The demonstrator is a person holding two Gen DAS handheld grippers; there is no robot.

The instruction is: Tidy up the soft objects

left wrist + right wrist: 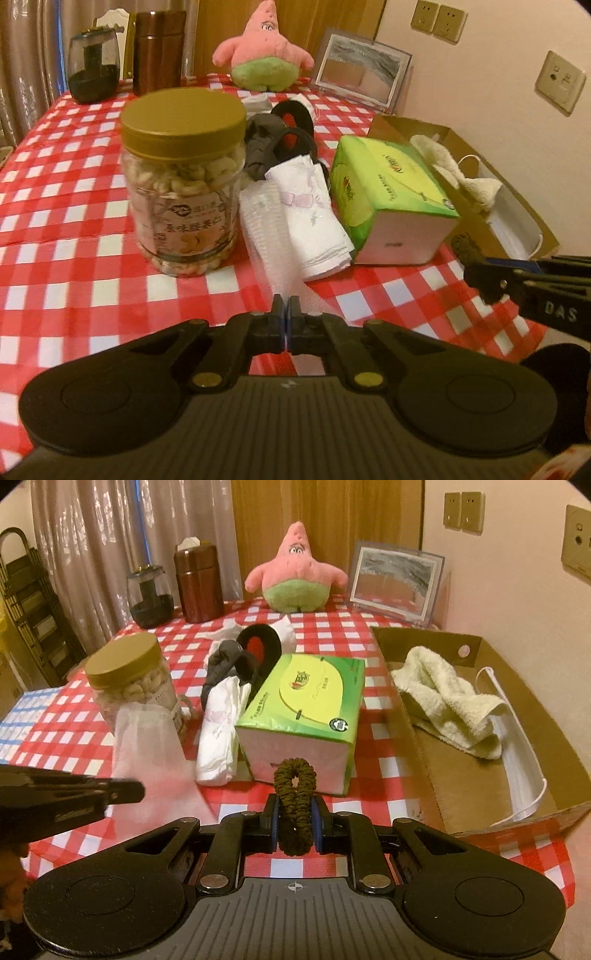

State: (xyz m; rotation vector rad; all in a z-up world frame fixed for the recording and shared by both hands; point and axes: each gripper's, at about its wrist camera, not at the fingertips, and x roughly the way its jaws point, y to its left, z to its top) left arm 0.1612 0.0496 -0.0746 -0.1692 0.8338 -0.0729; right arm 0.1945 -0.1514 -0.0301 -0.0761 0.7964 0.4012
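Right of the green tissue pack [306, 701] on the checkered desk [369, 738]: open cardboard box [461, 790] holding a cream towel [447, 698] and a white face mask [517, 771]. Left of the pack: folded white cloths [218, 731], then a gold-lidded jar [181, 181] full of cashews. Right hand-held gripper [294, 812] clamped on a dark scrunchie [294, 794] in front of the pack; left hand-held gripper [285, 306] fully closed, pinching sheer white gauze [273, 251].
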